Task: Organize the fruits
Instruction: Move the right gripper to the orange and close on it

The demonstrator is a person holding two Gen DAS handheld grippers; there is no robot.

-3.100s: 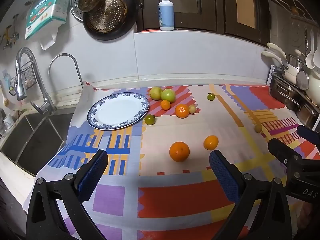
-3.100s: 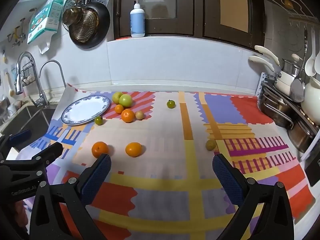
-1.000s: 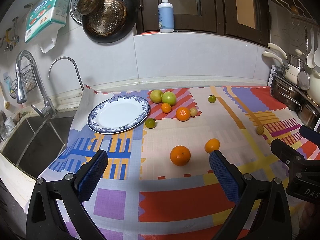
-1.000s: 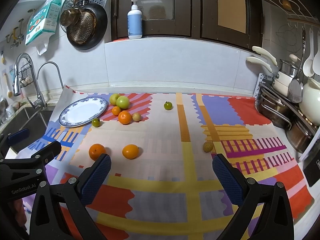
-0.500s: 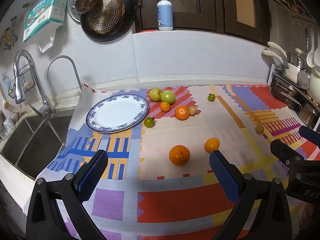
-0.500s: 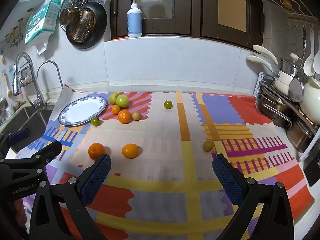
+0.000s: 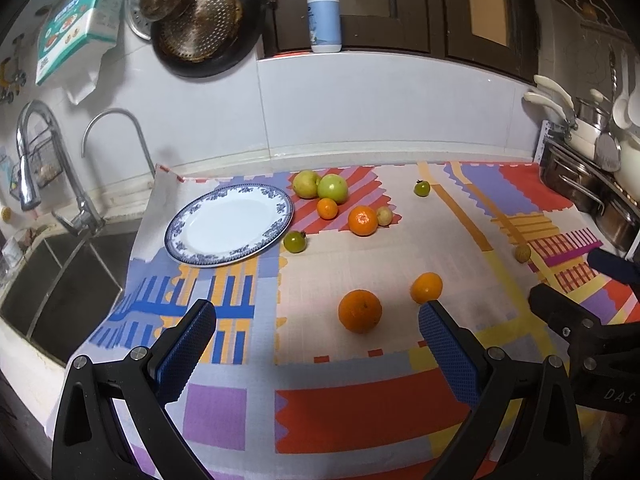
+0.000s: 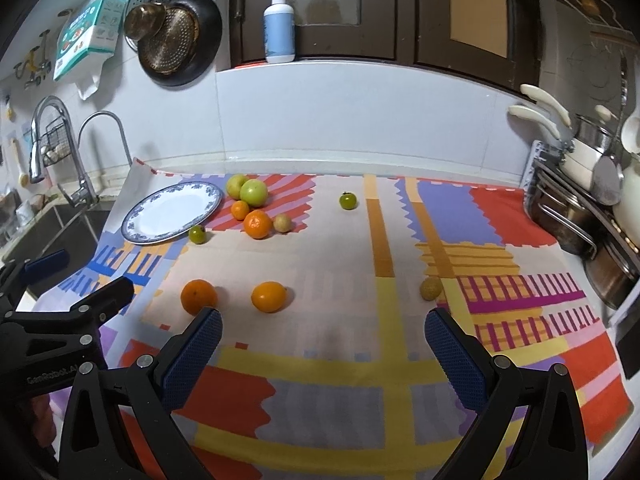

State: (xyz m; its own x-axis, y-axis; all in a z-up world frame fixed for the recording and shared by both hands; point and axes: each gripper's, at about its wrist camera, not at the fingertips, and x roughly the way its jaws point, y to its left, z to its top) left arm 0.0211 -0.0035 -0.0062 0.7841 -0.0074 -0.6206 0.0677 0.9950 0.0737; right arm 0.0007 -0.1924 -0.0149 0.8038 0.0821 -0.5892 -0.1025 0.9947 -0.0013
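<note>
A blue-rimmed white plate [image 7: 192,254] lies empty at the cloth's back left; it also shows in the right wrist view [image 8: 132,232]. Beside it sit two green apples [image 7: 320,186], small oranges [image 7: 363,221] and a green tomato [image 7: 295,241]. Two oranges lie nearer: a large one [image 7: 359,311] and a smaller one [image 7: 427,287]. A green tomato [image 8: 348,201] and a yellowish fruit [image 8: 431,288] lie apart to the right. My left gripper [image 7: 316,340] is open and empty above the cloth, short of the large orange. My right gripper [image 8: 322,344] is open and empty.
A sink [image 7: 60,280] with two faucets lies left of the cloth. Steel pots [image 8: 568,216] and utensils stand at the right edge. A pan and strainer [image 7: 200,32] hang on the back wall. A soap bottle [image 7: 325,12] stands on the ledge.
Both views have shifted only slightly. Both grippers stay open and no fruit has moved.
</note>
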